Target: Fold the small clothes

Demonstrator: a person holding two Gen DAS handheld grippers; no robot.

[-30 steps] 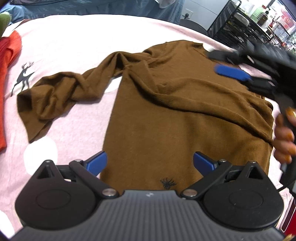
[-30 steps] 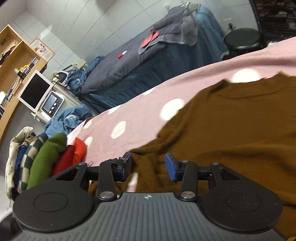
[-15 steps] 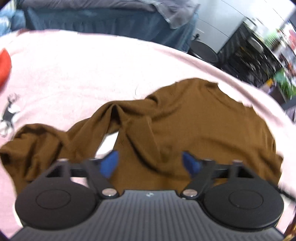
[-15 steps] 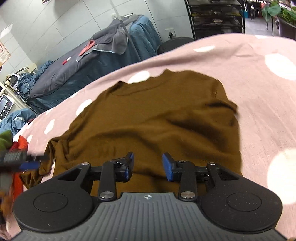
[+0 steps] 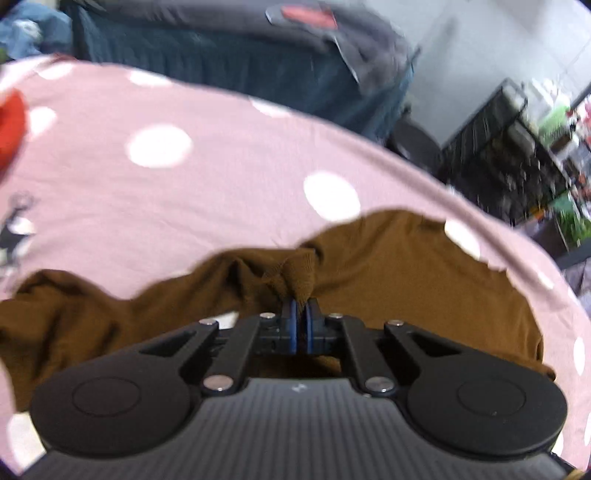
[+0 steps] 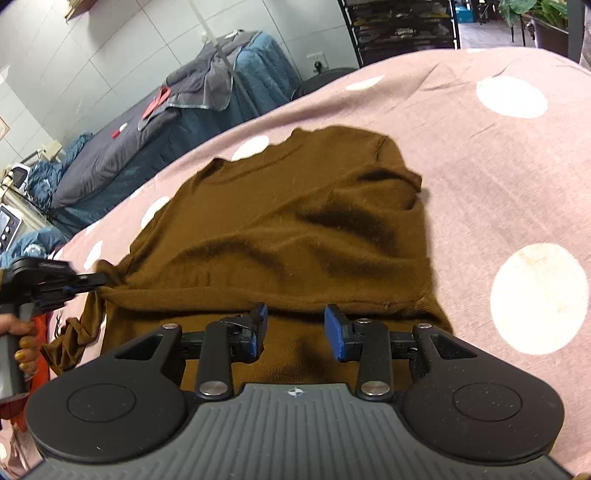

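At the far left of the right wrist view, a hand (image 6: 22, 347) with yellow-painted nails grips the handle of the left gripper (image 6: 101, 280), whose jaws are pressed together on a bunched fold of the brown sweater (image 6: 295, 229) at its left edge, where the sleeve (image 6: 74, 339) trails off in a crumpled strip toward the lower left. In the left wrist view the left gripper (image 5: 301, 314) shows the same hold close up: the blue pads (image 5: 293, 325) meet with a peak of brown knit pinched between them and standing up just beyond the tips. The sweater (image 5: 424, 280) lies spread on a pink cover with white dots (image 6: 498, 177), its neckline toward the far side and its body rumpled into soft ridges across the middle. Over the near hem sits the right gripper (image 6: 295, 325), jaws apart with the blue pads (image 6: 336, 332) clear of each other and nothing between them; whether the tips touch the cloth below cannot be told. Further right the pink cover runs on bare past the sweater's right side. Behind it all stands a bed with dark blue bedding (image 6: 122, 147) and, to the right of that, a black wire rack (image 6: 399, 26) against the tiled wall. A bit of red cloth (image 5: 11, 122) shows at the left edge of the left wrist view.
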